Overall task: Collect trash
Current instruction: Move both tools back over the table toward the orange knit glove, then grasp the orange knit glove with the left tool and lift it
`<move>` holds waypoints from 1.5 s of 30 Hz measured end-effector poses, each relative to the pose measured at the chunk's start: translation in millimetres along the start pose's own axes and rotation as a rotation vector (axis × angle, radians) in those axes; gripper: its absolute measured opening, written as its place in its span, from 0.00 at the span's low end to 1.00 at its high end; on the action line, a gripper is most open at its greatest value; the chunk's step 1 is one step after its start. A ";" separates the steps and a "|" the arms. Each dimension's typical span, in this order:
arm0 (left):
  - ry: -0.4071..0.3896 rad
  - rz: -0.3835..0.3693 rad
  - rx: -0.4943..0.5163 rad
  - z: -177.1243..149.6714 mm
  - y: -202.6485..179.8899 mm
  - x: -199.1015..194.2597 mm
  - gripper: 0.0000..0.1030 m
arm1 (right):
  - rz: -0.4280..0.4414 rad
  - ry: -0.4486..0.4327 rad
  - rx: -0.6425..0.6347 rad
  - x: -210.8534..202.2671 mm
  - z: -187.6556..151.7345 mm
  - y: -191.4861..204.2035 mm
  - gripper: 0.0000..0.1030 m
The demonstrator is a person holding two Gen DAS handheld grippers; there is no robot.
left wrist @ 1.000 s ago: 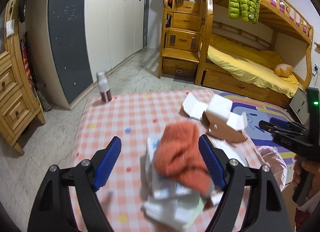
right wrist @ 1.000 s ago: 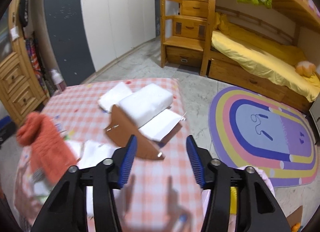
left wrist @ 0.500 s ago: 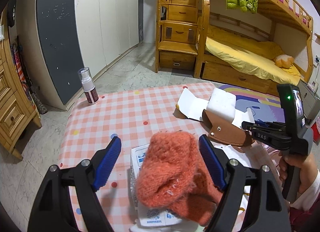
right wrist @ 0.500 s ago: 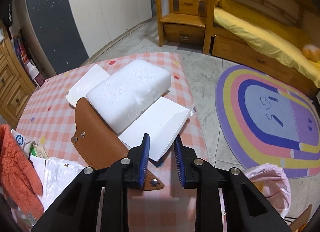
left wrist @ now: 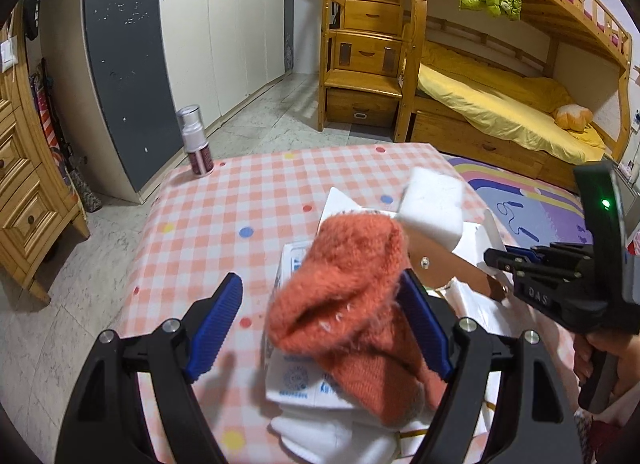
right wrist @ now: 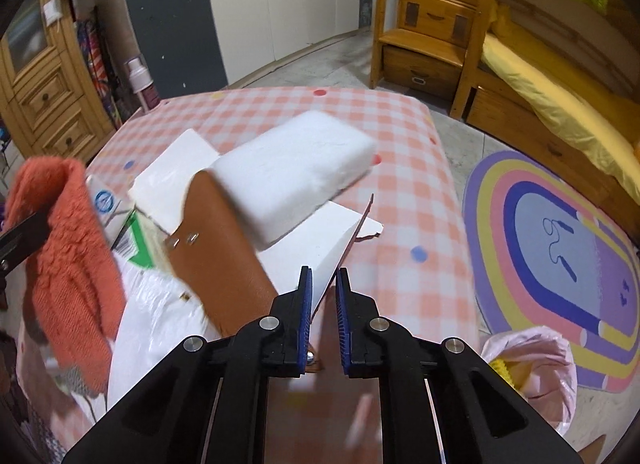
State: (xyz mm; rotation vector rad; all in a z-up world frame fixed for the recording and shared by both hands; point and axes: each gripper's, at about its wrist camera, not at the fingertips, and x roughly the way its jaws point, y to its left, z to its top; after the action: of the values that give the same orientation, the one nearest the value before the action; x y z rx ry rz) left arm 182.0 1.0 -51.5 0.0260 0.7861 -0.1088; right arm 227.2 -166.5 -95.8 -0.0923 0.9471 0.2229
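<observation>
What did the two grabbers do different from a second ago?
The right gripper went forward to the white card and squeezed almost shut on its edge, tipping it up with the white foam block and brown leather piece on it. The left gripper stayed wide open, with the orange knitted cloth draped at its right finger. The spray bottle stayed put.

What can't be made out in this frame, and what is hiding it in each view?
- Left wrist view: the printed white carton is largely covered by the fuzzy orange knitted cloth; its text is unreadable.
- Right wrist view: the white foam block is motion-blurred, so whether it rests on the brown leather flap is unclear.
- Right wrist view: the pink plastic bag is cut off by the right gripper; its contents are mostly hidden.
</observation>
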 end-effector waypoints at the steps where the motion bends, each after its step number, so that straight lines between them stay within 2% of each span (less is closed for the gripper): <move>1: 0.003 0.003 -0.003 -3.7 2.6 -3.4 0.75 | 0.001 0.000 0.001 -4.6 -5.8 4.8 0.12; 7: 0.010 0.030 -0.010 -24.7 16.9 -24.9 0.75 | 0.000 0.008 0.017 -26.6 -34.7 22.5 0.13; 10: 0.004 0.046 -0.024 -32.2 25.1 -38.1 0.75 | -0.002 -0.010 0.017 -38.2 -39.6 23.3 0.21; 13: -0.019 0.057 -0.044 -38.7 33.1 -58.2 0.75 | -0.004 -0.042 0.010 -59.5 -44.3 20.0 0.43; 14: -0.028 0.060 -0.047 -40.7 35.6 -65.2 0.75 | -0.014 -0.053 0.000 -65.5 -46.1 20.6 0.45; 19: -0.058 0.064 -0.049 -54.8 42.2 -91.3 0.75 | -0.016 -0.083 -0.016 -97.3 -62.3 27.3 0.45; 26: -0.030 0.023 -0.049 -69.7 43.1 -89.5 0.75 | -0.003 -0.115 -0.030 -127.8 -88.0 46.2 0.46; 32: -0.049 -0.010 0.005 -60.3 28.2 -78.9 0.75 | 0.005 -0.139 -0.016 -140.3 -90.8 48.3 0.46; 36: -0.036 -0.009 -0.005 -50.3 34.3 -66.2 0.74 | 0.010 -0.149 -0.007 -143.1 -89.8 46.3 0.46; 37: -0.027 -0.019 -0.006 -46.6 35.8 -61.4 0.73 | 0.013 -0.151 -0.006 -143.0 -89.2 45.6 0.46; 43: 0.045 -0.058 0.045 -34.4 32.5 -30.1 0.52 | 0.022 -0.145 0.002 -135.8 -85.4 43.0 0.46; 44: 0.058 -0.080 0.046 -33.2 32.0 -25.6 0.48 | 0.023 -0.144 0.002 -135.0 -85.2 42.9 0.46; 45: 0.066 -0.095 0.044 -33.5 30.8 -23.3 0.38 | 0.025 -0.142 0.003 -133.8 -84.7 42.5 0.46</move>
State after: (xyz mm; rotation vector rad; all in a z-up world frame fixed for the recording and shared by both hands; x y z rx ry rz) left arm 145.4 35.8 -59.2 0.0343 0.8513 -0.2167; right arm 74.8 -159.8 -35.5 -0.0616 0.8071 0.2479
